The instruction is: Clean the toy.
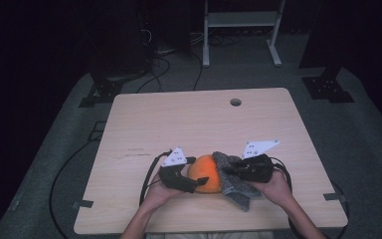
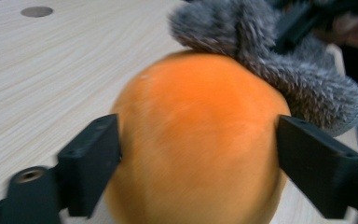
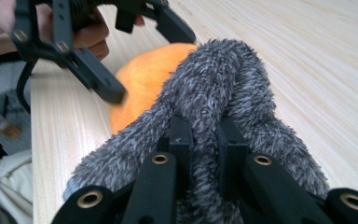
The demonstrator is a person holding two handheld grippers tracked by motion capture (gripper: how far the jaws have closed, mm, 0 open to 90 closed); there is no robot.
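Near the bench's (image 1: 144, 119) front edge, about midway along it, lies an orange ball (image 2: 196, 140) with a grey fuzzy cloth (image 3: 214, 98) draped against its side. The left claw (image 2: 198, 154) stands wide around the ball — jaws just clear of it. The right claw (image 3: 205, 140) is pinched tight on the cloth.

left gripper (image 2: 198, 154): jaws spread wide | right gripper (image 3: 204, 140): jaws pinched
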